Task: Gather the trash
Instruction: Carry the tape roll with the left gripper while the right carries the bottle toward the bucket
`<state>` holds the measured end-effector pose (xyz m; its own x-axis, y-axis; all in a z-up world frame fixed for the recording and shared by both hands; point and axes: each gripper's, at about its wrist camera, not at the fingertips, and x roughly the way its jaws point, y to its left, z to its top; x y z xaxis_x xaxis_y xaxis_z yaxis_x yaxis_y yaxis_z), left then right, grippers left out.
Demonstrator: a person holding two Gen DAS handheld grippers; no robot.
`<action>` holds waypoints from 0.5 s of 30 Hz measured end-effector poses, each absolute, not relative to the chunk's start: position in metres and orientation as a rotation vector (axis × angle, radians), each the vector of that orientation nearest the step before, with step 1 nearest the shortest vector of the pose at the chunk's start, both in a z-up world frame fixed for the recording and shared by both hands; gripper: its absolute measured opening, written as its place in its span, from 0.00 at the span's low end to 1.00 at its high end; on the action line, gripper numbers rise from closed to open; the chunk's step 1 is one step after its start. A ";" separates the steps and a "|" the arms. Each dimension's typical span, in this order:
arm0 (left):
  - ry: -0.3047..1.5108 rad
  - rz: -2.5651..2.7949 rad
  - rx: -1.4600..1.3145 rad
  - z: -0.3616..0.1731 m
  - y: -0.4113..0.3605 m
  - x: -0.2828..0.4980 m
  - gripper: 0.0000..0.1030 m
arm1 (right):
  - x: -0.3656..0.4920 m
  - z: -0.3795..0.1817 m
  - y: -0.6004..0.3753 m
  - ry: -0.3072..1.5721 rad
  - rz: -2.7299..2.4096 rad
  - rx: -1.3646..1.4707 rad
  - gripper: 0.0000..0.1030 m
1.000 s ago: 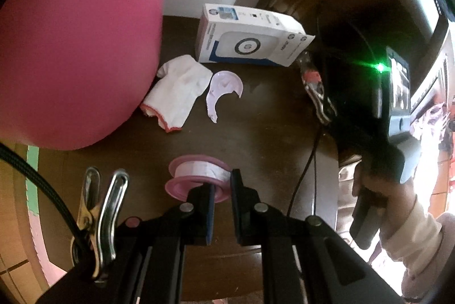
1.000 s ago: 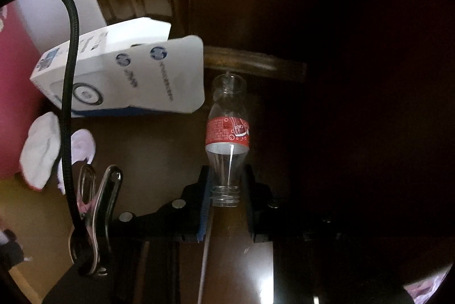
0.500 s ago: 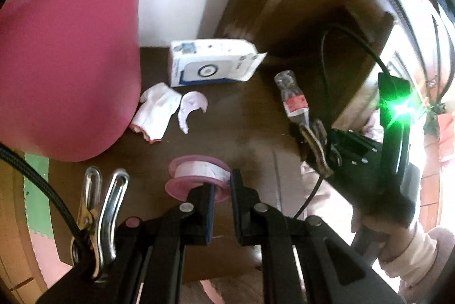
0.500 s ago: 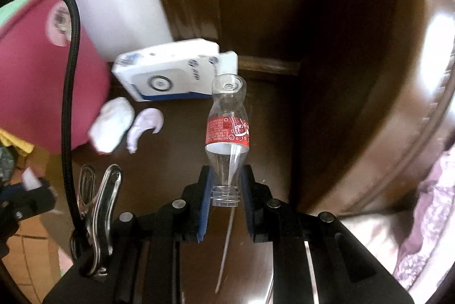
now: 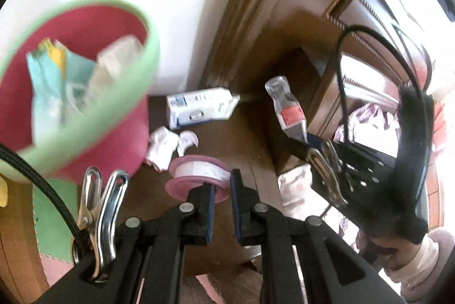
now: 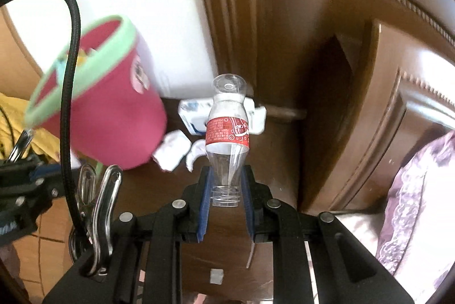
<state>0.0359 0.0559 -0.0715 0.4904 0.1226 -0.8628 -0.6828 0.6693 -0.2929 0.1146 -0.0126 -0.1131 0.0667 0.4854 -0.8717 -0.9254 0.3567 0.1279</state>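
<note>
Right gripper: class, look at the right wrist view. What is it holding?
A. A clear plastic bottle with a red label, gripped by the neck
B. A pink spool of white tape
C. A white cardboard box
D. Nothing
A. The right gripper has its blue pads on either side of the threaded neck of the clear plastic bottle, whose base points away from the camera.

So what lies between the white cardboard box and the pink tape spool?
In the left wrist view, a crumpled white cloth and a torn pale plastic piece lie between the box and the spool.
</note>
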 end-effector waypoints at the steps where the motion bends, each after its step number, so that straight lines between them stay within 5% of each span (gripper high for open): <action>1: 0.923 0.550 -0.681 -0.063 0.060 0.033 0.10 | 0.111 -0.106 -0.011 0.999 1.155 -0.540 0.21; 15: 0.759 0.730 -0.625 -0.002 0.134 -0.025 0.10 | 0.056 -0.018 0.032 0.831 1.328 -0.490 0.21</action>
<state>-0.0246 0.1342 -0.0018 0.5113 0.3516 -0.7842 -0.7698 0.5931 -0.2360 0.0556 0.0325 -0.0185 0.0248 0.6448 -0.7639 -0.9688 0.2040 0.1407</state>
